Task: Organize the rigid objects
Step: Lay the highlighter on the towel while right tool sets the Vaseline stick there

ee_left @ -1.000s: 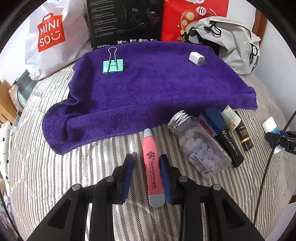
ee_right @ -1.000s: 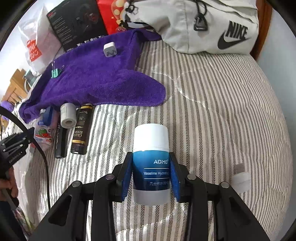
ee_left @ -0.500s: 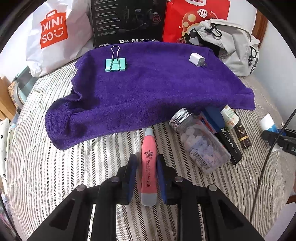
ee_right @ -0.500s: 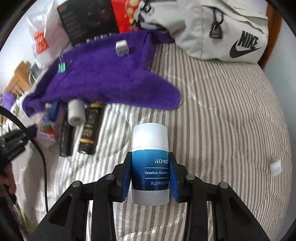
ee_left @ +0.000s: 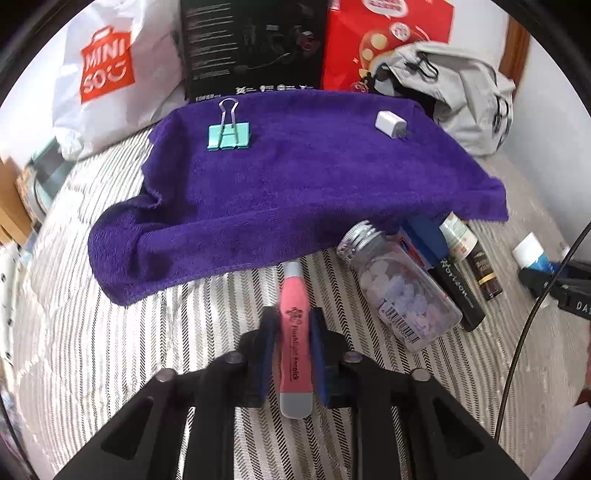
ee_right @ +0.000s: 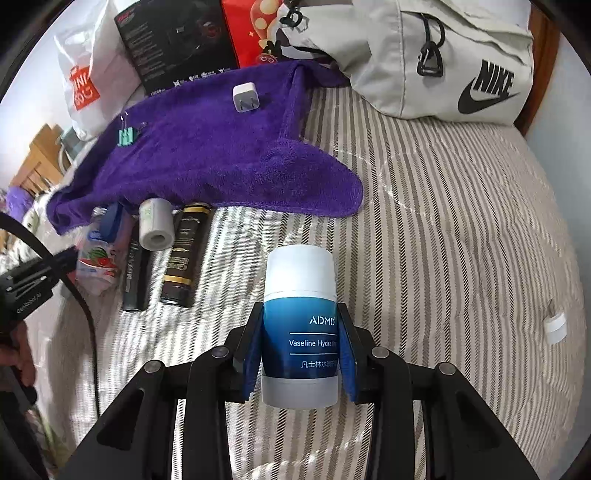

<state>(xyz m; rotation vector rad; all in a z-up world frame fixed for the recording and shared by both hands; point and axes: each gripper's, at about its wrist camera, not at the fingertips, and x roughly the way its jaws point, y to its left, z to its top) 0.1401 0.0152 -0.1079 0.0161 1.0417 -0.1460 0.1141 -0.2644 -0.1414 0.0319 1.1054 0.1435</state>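
Clip (ee_left: 229, 136) and charger (ee_left: 388, 121) on towel (ee_left: 295, 192); bottles (ee_left: 402, 291) before its right edge

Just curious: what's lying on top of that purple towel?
On the purple towel lie a teal binder clip and a white charger plug. Its near edge drapes over the ends of several bottles, hiding those parts.

A white shopping bag (ee_left: 99, 70) with an orange sign sits far left. Next to it stand a black box (ee_left: 255, 48) and a red box (ee_left: 388, 33). A grey backpack (ee_right: 443, 55) lies far right on the striped bed cover (ee_right: 461, 221)
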